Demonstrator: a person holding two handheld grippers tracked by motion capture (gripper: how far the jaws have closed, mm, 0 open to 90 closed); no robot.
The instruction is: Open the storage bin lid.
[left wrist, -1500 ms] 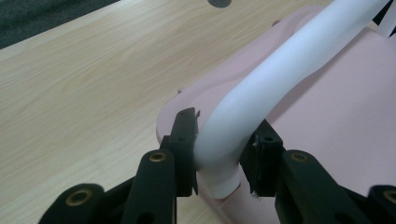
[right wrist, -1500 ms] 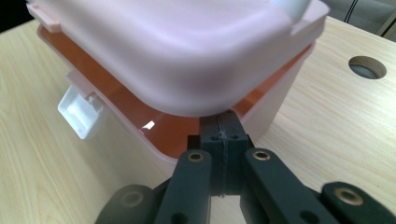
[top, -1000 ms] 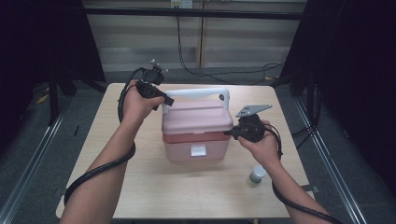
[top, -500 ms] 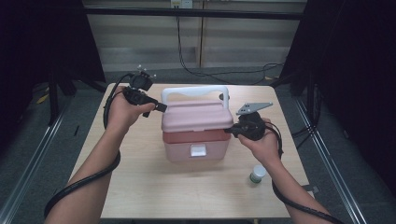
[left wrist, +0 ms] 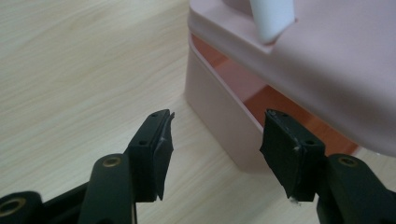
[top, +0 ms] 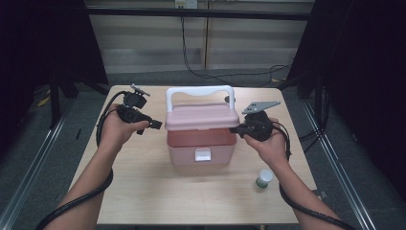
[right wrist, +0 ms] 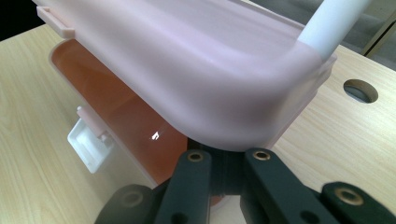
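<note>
The person's left hand (top: pixel 116 130) holds the left gripper (top: pixel 157 125) at the left side of the pink box (top: pixel 201 143), with the arm reaching in from the bottom left of the high view. The gripper points sideways at the box and sits just beside the edge of the lid (top: pixel 202 117), and it is hard to tell if it touches. In the left gripper view its two black jaws are wide apart, with nothing between them but the wooden table (left wrist: pixel 84 65) and the near corner of the box (left wrist: pixel 219 116). A second ago this hand was higher up, near the back left corner of the box, and it has come down and out to the left side. The box sits in the middle of the table. Its lid is lifted a little, so the orange inside (right wrist: pixel 116 107) shows under it, and the white handle (top: pixel 198 91) stands up on top. The white latch (top: pixel 203 154) on the front hangs loose. The right hand (top: pixel 270 143) holds the right gripper (top: pixel 234 130) against the right edge of the lid, just where it was before. In the right gripper view the jaws go in under the lid edge (right wrist: pixel 224 116), and their tips are hidden, so it is not clear if they pinch it. A small bottle with a white cap (top: pixel 263 178) stands on the table near the right wrist.
</note>
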